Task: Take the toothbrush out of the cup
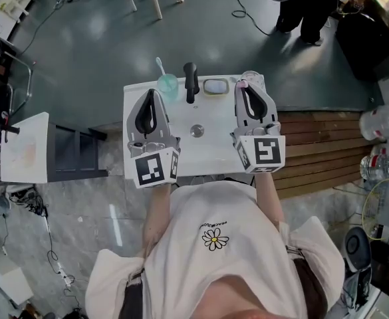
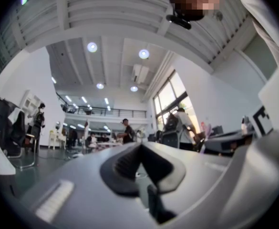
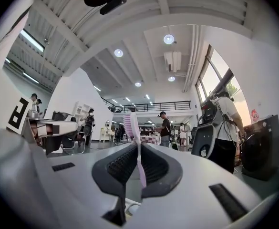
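Gripping the pink toothbrush [image 3: 139, 163] is the step in hand: the right gripper [image 3: 138, 149] has its jaws clamped on the handle, with the bristle head standing above the pads at 12 o'clock and the handle running down below them. In the head view the right gripper [image 1: 243, 87] sits at the far edge of the white counter [image 1: 201, 153], its tips just beside the clear cup [image 1: 252, 78] at 1 o'clock. Whether the handle's lower end is clear of that cup cannot be told. The left gripper [image 1: 151, 93] has its jaws closed together on nothing; the teal cup [image 1: 168, 85] with a blue toothbrush [image 1: 159, 65] stands at its 12 o'clock, beside the faucet [image 1: 191, 82]. Judgement: the next move calls for a straight lift, grip kept firm, so the handle does not tip the cup.
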`<state>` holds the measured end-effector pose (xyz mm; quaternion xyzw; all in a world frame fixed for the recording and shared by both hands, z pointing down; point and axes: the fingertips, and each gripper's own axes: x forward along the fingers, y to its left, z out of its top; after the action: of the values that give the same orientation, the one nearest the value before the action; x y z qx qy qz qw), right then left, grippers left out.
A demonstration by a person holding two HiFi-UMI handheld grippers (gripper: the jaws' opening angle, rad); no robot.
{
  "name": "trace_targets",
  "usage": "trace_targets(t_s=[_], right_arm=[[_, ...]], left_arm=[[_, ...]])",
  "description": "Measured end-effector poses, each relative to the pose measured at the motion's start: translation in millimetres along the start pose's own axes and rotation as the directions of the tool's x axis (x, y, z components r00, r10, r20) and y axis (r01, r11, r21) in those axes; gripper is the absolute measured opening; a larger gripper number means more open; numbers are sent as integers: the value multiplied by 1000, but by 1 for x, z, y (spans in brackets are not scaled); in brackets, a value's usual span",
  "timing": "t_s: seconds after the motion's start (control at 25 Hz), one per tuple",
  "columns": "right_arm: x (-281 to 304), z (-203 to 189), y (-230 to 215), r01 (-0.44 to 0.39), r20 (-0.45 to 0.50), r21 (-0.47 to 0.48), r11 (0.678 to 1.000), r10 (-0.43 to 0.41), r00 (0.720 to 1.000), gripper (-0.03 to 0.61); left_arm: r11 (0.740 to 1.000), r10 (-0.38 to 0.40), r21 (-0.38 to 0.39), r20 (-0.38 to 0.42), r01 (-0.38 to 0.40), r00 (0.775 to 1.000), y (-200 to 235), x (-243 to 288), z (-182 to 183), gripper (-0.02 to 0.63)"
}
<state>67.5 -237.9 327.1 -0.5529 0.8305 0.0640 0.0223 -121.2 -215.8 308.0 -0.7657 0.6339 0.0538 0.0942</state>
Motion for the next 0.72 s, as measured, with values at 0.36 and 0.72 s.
trace_targets(t_s=[0.36, 0.72], right_arm=[[-2, -6, 3, -15, -16, -2, 1000, 15, 1000, 21], [-9, -11, -3, -13, -45, 14, 1000, 13, 999, 23]], left_arm=[[998, -25, -61, -58, 22, 998, 17, 35, -24, 113], [970, -75, -244, -344, -12, 936, 53, 115, -154, 276]])
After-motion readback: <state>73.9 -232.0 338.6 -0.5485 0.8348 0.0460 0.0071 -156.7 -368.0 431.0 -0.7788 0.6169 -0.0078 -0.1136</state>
